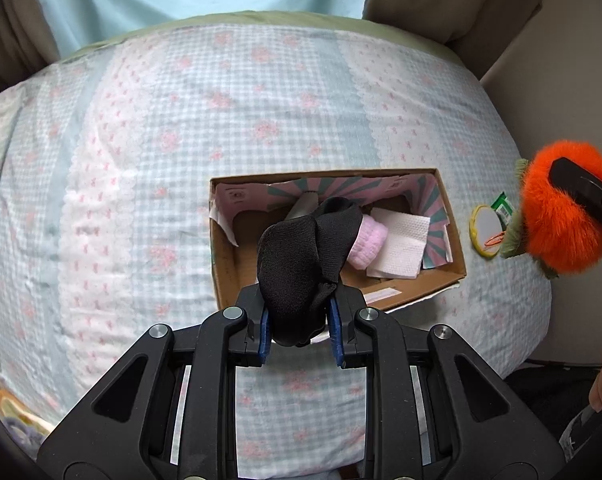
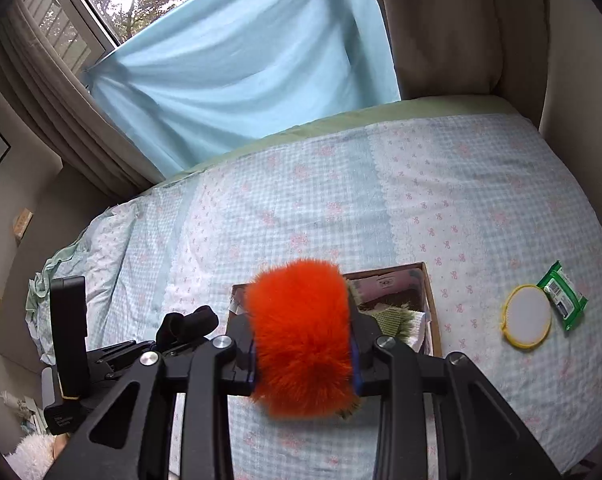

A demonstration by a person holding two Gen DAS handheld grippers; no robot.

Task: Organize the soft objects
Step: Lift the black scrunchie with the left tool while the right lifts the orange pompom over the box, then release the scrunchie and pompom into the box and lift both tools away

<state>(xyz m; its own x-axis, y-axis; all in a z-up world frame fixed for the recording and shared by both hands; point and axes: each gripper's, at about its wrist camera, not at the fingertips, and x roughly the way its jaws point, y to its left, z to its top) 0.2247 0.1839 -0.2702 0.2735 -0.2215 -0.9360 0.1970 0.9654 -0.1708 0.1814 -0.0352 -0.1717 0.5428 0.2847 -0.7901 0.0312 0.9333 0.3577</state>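
Black sock [image 1: 301,264] pinched by left gripper [image 1: 299,334] above cardboard box [image 1: 455,240]; lower before releasing (right gripper [image 2: 303,364] clamps orange plush [image 2: 301,336]).

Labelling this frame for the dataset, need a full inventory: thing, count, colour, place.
cardboard box: 1, brown with pink-green patterned lining, on the bed
black cloth: 1, black, held over the box
pink knit item: 1, pale pink, inside the box
white tissue: 1, white, inside the box
orange fluffy toy: 1, orange with olive-green trim, held above the bed near the box
round mirror: 1, yellow rim, on the bed right of the box
green packet: 1, green, on the bed touching the mirror
orange clip: 1, orange, on the mirror
bedspread: 1, blue-pink check
curtain: 1, light blue, at the window
left gripper: shut on the black cloth
right gripper: shut on the orange toy
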